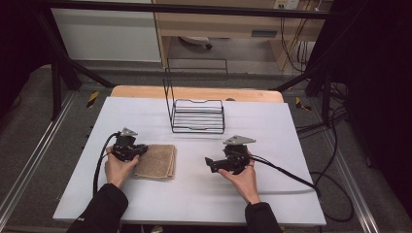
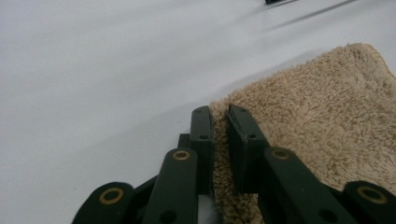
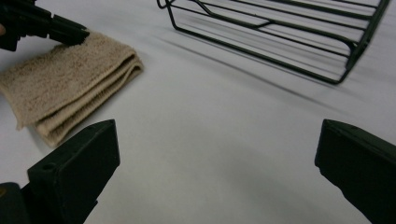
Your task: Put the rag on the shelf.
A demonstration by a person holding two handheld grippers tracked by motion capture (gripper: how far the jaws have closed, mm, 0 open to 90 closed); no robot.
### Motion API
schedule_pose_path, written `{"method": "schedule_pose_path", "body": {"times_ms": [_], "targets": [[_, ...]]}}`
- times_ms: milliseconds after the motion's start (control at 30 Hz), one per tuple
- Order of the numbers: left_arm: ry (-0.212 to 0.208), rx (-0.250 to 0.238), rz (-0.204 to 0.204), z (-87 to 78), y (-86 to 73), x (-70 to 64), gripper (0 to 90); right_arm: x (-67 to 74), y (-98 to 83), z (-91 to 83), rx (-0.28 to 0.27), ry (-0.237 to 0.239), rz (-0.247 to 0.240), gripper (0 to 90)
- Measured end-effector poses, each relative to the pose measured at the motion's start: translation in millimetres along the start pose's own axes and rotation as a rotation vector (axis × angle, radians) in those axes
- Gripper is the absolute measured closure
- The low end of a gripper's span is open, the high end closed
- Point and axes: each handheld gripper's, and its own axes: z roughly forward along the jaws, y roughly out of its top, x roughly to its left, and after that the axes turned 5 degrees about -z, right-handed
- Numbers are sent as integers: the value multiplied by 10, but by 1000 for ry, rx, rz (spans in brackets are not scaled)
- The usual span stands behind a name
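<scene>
Folded towel [image 1: 156, 161] lies flat on the desk [image 1: 194, 194] in front of the rack [image 1: 197, 115], left tongs [image 2: 219, 122] pinching its left edge; right tongs [image 3: 215, 154], wide open and empty, stand to its right.

No legible text, labels, brands or numbers anywhere; only sign-like marks are the yellow-black hazard strips [image 1: 92, 98] on the floor beside the bench [image 1: 272, 194], left and right of its far edge, and a small teal plate [image 1: 264, 33] on the shelf behind, too blurred to read.
</scene>
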Motion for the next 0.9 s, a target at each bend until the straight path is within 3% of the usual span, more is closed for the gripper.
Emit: {"method": "schedule_pose_path", "body": {"times_ms": [367, 900], "targets": [[1, 0, 3, 0, 0, 0, 800, 298, 368, 425, -1, 27, 0, 28], [-7, -1, 1, 0, -1, 15, 800, 525, 559, 1001, 59, 51, 13, 179]]}}
